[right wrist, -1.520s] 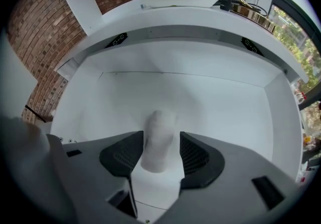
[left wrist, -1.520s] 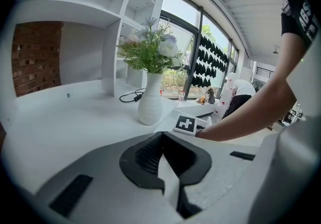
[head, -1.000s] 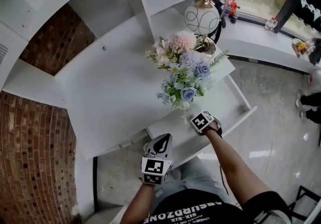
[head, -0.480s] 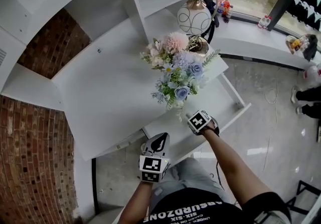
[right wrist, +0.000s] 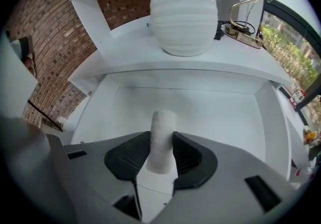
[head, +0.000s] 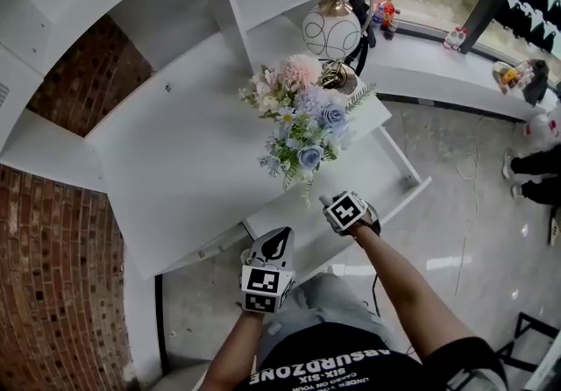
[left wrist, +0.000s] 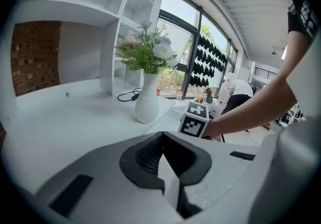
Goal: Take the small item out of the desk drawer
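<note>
Small white cylindrical item [right wrist: 163, 122]: clamped btwn right gripper [right wrist: 162, 137] fingers, just above floor of open white desk drawer [right wrist: 220, 112]. Left gripper [left wrist: 163, 135]: fingers together, empty, near drawer front. Step: lift-out. Next: carry clear of drawer, grip kept firm.

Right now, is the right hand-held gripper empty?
No, the right hand-held gripper is shut on a small white cylinder, held over the open drawer.
</note>
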